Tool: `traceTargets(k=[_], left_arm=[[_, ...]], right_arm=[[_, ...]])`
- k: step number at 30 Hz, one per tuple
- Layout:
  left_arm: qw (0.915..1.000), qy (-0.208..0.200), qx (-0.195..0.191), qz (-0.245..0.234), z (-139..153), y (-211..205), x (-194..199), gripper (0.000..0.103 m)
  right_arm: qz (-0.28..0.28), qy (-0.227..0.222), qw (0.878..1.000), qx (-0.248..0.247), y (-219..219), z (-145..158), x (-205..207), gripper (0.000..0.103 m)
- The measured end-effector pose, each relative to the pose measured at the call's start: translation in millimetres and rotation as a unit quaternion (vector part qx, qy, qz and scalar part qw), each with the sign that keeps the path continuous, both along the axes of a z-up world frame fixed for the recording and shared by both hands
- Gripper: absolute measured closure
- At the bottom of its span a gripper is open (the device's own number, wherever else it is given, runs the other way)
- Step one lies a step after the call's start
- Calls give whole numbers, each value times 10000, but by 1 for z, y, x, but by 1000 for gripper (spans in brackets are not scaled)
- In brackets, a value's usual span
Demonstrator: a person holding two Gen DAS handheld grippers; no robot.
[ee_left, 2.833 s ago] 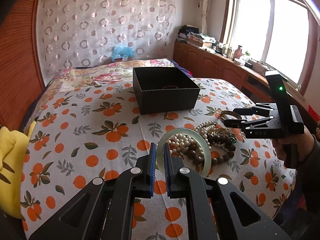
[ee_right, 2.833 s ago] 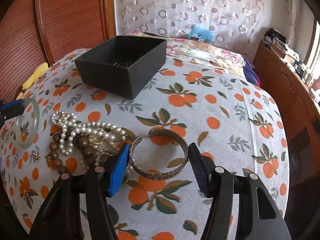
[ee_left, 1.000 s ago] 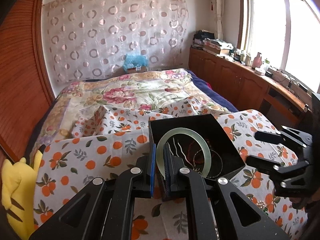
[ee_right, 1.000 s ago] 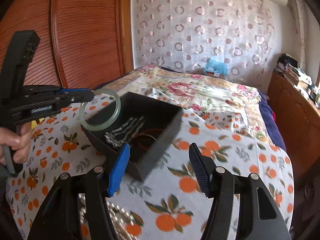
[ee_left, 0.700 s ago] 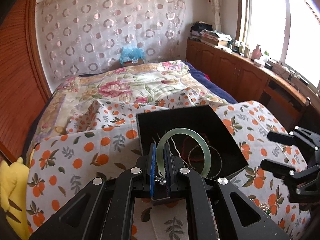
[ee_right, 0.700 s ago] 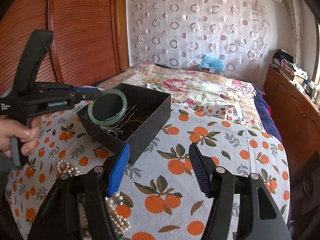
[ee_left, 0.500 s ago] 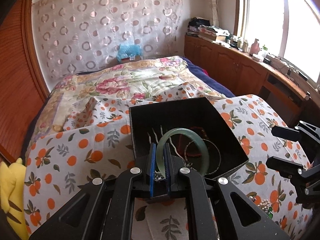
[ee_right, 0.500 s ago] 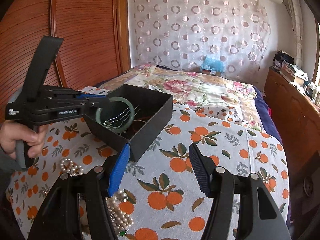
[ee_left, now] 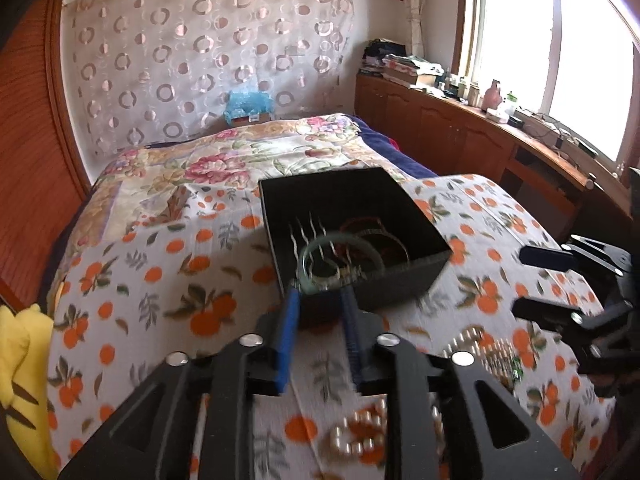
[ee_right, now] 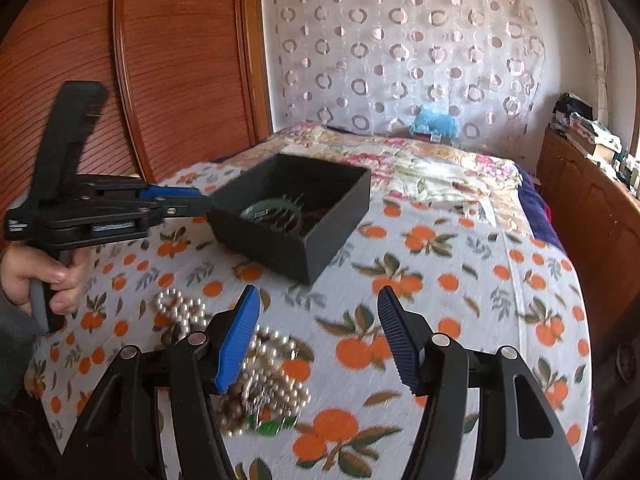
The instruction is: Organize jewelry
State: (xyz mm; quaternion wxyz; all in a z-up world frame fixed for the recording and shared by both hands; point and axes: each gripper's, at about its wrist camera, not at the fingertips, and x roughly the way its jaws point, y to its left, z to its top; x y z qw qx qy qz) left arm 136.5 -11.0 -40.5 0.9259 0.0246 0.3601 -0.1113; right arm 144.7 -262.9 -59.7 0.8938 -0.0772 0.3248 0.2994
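Left hand-held gripper (ee_left: 320,292) jaws parted, empty; jade bangle (ee_left: 320,268) just ahead, inside black box (ee_left: 400,288). Right hand-held gripper (ee_right: 318,328) wide, empty above pearl strands (ee_right: 272,380). Risk: careless grab tangles strands, drags pile off bed.

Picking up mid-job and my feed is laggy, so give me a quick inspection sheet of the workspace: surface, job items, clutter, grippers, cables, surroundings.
Surface: bed under an orange-print sheet, flowered quilt behind.
Job's things: black box open on the bed; green bangle lies inside with hairpins and other bracelets; pearl and bead necklaces heaped on the sheet, outside the box.
Clutter: yellow plush toy at the bed's edge.
Grippers: left gripper open at the box's near wall, bangle not gripped; right gripper open, holding nothing, above the necklaces.
Cables: a cord among small items on the window ledge.
Surroundings: patterned curtain, wooden cabinets, window.
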Motion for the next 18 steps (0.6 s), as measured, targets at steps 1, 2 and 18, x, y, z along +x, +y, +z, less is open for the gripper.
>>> traceTargets(k=[1, 2, 18], left_arm=[[10000, 15, -14, -2, -2, 2, -5, 81], [10000, 29, -29, 6, -4, 3, -10, 81], [9986, 511, -113, 27, -42, 18, -43, 70]], right_arm=[[1, 26, 10000, -38, 0, -3, -1, 40], [-6, 57, 9999, -94, 0, -7, -2, 41], [158, 643, 9970, -411, -10, -34, -10, 66]])
